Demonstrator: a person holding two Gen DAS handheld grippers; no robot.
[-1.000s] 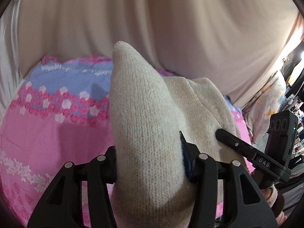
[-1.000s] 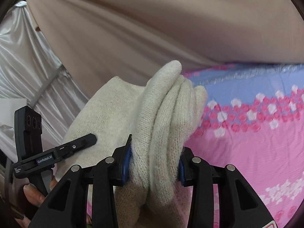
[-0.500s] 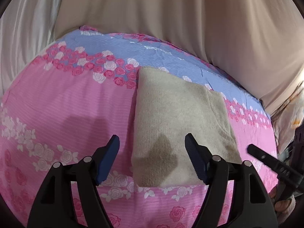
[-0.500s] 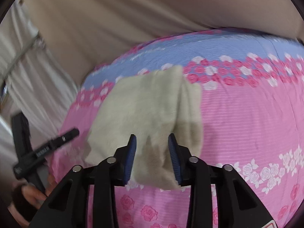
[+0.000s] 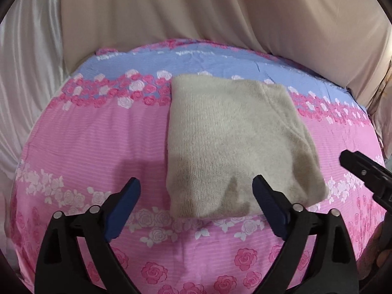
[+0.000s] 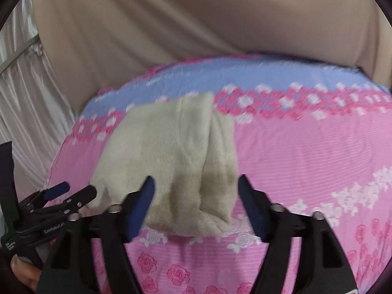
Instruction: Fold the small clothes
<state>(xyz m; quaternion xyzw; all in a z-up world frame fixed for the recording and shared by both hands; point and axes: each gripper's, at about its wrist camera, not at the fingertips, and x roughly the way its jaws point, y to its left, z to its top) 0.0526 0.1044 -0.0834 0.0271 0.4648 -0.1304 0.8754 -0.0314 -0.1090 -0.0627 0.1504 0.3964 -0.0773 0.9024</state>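
Where the pink floral bedsheet [image 5: 80,132] spreads taut beneath both tools, it serves as the flat folding surface, and a beige curtain [image 5: 196,9] closes off the far side. Ahead of both claws lies the beige knitted garment [image 5: 235,142], folded into a compact rectangle with its layered edge toward the right claw's side; it rests flat on the sheet, touched by neither tool. The left claw [image 5: 196,196] stands with jaws spread wide, straddling the near left corner of the garment without contact. The right claw [image 6: 193,196] is likewise spread apart and holds nothing, positioned just short of the near right edge. Judged from this layout, the fold is set down and released; the wide jaw spacing keeps the knit from snagging.
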